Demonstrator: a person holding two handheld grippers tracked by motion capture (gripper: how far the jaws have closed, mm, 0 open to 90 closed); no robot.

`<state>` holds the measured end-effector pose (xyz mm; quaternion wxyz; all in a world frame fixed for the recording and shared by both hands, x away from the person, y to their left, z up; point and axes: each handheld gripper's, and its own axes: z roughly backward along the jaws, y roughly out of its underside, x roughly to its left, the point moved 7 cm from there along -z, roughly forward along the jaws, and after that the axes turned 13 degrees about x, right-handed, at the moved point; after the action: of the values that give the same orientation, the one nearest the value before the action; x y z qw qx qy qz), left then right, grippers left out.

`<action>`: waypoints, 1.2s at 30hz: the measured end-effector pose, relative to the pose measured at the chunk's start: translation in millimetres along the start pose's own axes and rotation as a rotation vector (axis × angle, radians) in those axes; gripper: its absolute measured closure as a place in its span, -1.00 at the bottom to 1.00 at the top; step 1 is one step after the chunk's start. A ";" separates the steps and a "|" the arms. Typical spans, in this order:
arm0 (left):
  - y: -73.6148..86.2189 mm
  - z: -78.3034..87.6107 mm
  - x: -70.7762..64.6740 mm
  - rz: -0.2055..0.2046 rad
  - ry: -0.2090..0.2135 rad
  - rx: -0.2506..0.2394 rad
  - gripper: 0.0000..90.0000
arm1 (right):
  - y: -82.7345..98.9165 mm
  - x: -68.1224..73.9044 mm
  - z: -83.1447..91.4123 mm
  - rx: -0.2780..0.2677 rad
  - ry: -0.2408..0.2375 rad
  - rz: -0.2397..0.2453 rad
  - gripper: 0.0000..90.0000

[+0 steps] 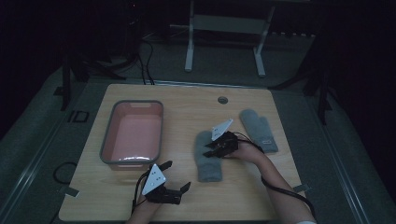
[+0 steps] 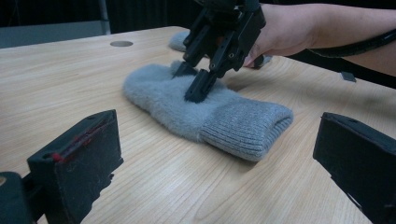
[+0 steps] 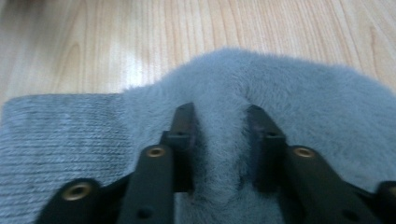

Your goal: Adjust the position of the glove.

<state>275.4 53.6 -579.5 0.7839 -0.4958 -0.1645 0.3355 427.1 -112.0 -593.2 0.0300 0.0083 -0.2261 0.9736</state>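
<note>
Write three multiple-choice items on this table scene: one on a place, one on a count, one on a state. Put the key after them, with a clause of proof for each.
1. Where does the pink bin stand?
A. at the table's left
B. at the table's right edge
C. on the floor

2. How many grey mittens lie on the table?
A. one
B. two
C. four

3. How do the left tongs stand?
A. clamped on a mitten
C. clamped on the bin's rim
B. open, with nothing between the jaws

Key: 1 A, the high view shows the bin left of both mittens. 2 B, the near mitten lies under the right tongs and the far mitten beyond them. 3 B, the left gripper view shows its jaws wide apart over bare wood.
</note>
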 end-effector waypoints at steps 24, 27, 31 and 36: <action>0.6 -3.1 -0.7 0.008 0.018 0.007 -0.97 | 62.0 -28.9 108.9 -0.172 0.285 -0.481 -0.21; 0.4 -3.0 -1.2 0.006 0.018 0.006 -0.97 | 87.1 -44.1 122.4 -0.190 0.362 -0.589 -0.25; 0.5 -3.1 -1.6 0.006 0.018 0.006 -0.97 | 116.7 -64.2 134.7 -0.203 0.485 -0.752 -0.13; 0.7 -4.7 -1.2 0.010 0.021 0.009 -0.97 | 156.0 -88.1 130.4 -0.178 0.586 -0.929 -0.11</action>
<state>277.1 49.9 -582.2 0.7862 -0.4966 -0.1520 0.3350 505.6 -314.1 -547.4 0.5184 -0.1664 -0.2624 0.7967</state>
